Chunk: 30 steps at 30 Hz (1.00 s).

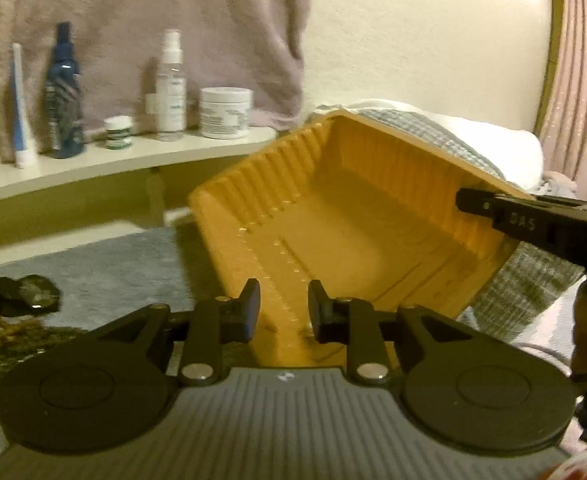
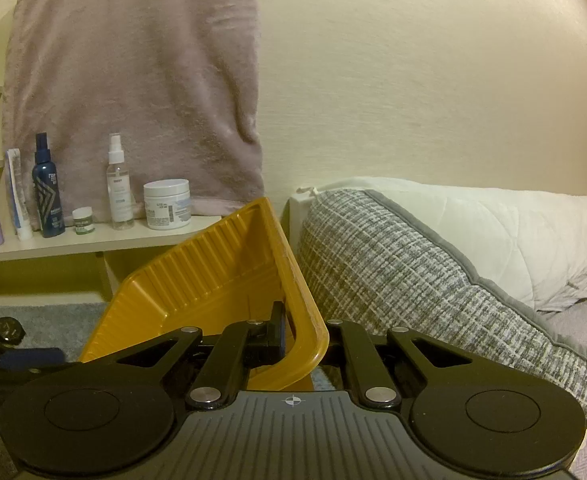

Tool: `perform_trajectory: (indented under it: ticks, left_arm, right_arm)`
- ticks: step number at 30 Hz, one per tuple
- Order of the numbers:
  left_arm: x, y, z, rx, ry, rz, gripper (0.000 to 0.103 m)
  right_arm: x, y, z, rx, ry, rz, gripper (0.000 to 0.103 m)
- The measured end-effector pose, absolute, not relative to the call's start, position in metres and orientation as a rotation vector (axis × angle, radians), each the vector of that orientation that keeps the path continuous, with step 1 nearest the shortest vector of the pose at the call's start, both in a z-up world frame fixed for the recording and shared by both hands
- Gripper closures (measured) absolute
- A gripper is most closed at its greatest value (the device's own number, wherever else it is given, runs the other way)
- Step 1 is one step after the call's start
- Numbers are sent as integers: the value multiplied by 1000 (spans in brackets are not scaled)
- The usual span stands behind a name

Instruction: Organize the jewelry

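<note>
At the lower left of the left wrist frame, dark jewelry [image 1: 27, 296] is seen lying on grey fabric [image 1: 105, 264]. At bottom centre the left gripper [image 1: 284, 312] is held with its fingers apart around nothing. The yellow tray [image 1: 345, 236] is tilted up at centre. In the right wrist view, the tray's rim is clamped by the right gripper [image 2: 305, 328], left of a grey pillow [image 2: 413, 280].

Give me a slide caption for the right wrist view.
Right tool grips the rim of a tilted, empty yellow tray beside a grey pillow.
</note>
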<state>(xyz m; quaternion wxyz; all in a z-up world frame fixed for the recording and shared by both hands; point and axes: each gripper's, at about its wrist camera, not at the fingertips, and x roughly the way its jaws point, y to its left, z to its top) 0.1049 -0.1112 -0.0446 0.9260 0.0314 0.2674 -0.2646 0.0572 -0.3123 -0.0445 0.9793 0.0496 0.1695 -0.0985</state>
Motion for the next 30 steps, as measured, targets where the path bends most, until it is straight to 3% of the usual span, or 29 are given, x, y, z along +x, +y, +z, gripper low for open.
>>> perform_trajectory:
  ticks: [19, 30]
  left_arm:
    - [113, 98, -58, 77, 522, 36, 80]
    - [145, 133, -94, 114, 600, 94, 80]
  right_arm:
    - [58, -312, -44, 80, 347, -200, 95]
    - [60, -310, -44, 56, 351, -200, 95]
